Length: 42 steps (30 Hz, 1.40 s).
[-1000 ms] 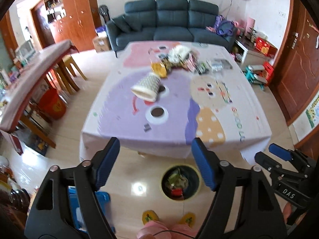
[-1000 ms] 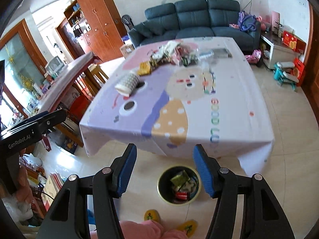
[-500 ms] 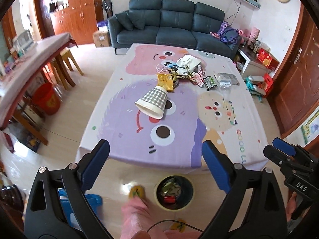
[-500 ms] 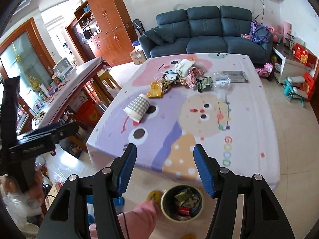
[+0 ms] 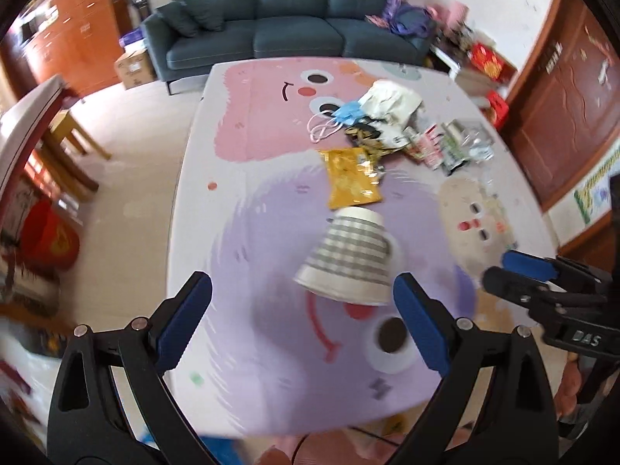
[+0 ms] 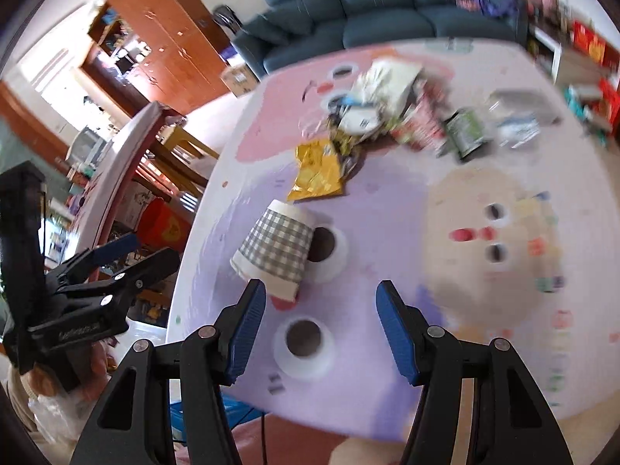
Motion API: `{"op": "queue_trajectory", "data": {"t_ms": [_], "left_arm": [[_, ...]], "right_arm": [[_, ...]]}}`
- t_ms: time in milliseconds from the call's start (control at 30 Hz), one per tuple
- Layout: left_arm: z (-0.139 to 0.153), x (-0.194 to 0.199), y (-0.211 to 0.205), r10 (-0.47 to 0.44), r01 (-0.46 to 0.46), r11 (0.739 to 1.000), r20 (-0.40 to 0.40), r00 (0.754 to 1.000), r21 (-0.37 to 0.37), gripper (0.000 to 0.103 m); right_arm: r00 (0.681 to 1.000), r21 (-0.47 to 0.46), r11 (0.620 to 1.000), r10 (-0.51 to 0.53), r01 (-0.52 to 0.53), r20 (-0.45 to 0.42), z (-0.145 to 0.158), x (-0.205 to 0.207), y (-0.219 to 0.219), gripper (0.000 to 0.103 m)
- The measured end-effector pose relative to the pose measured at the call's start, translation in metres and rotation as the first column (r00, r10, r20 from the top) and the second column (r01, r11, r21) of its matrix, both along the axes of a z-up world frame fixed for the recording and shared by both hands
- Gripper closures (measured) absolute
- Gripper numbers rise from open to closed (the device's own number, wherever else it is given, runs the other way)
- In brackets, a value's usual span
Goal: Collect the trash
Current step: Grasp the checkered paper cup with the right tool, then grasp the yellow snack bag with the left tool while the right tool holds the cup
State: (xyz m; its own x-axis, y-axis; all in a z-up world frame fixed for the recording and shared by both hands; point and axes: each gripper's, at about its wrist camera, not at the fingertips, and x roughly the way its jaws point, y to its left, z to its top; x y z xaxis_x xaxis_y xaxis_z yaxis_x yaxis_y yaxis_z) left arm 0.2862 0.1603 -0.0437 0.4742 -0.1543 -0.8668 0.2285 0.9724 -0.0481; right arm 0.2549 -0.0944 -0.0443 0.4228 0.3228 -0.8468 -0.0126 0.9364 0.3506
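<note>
Both claws have come in close over the desk [image 5: 240,348] since a moment ago, and the trash bin that showed on the floor below is now out of view.

The left claw [image 5: 302,317] is wide open and holds nothing. The checked paper cup [image 5: 348,263] lies on its side just ahead of it, nearer its right finger, not yet between the two. A bit farther ahead lies the yellow snack bag [image 5: 352,182], its near end just by the cup. Beyond that, far ahead and to the right, sits the pile of trash [image 5: 407,128] with wrappers, a white bag and a blue mask.

The right claw [image 6: 321,329] is open wide too, and empty. In its view the cup [image 6: 277,252] is just ahead and a little left, close to its left finger. The snack bag [image 6: 317,174] is past that, and the pile [image 6: 395,116] is farther on.

So the job looks far from done. All this trash is on the desk and none is picked up right now. The cup looks like the next thing to grab, then the bag, then the big pile.
</note>
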Motion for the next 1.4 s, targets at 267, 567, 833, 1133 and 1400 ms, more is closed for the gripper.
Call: {"op": "queue_trajectory", "data": {"t_ms": [267, 567, 833, 1133, 1400], "left_arm": [[-0.05, 0.053, 0.025, -0.084, 0.085, 0.996, -0.092, 0.992, 0.01, 0.01], [-0.072, 0.079, 0.037, -0.091, 0.091, 0.996, -0.15, 0.985, -0.004, 0.01], [-0.073, 0.099, 0.023, -0.131, 0.13, 0.991, -0.155, 0.979, -0.02, 0.01], [-0.081, 0.141, -0.024, -0.196, 0.178, 0.979, -0.197, 0.961, -0.103, 0.01], [-0.101, 0.184, -0.069, -0.181, 0.15, 0.979, -0.241, 0.954, -0.141, 0.01]], "right_arm": [[0.981, 0.129, 0.987, -0.073, 0.097, -0.179, -0.078, 0.064, 0.03, 0.042], [0.982, 0.135, 0.99, -0.018, 0.044, -0.188, -0.097, 0.098, 0.068, 0.034], [0.989, 0.084, 0.996, 0.018, -0.006, -0.146, -0.087, 0.102, 0.081, 0.057], [0.979, -0.019, 0.981, -0.196, 0.196, -0.061, -0.066, 0.097, 0.025, 0.058], [0.944, -0.027, 0.945, -0.328, 0.327, -0.037, -0.055, 0.079, -0.019, 0.058]]}}
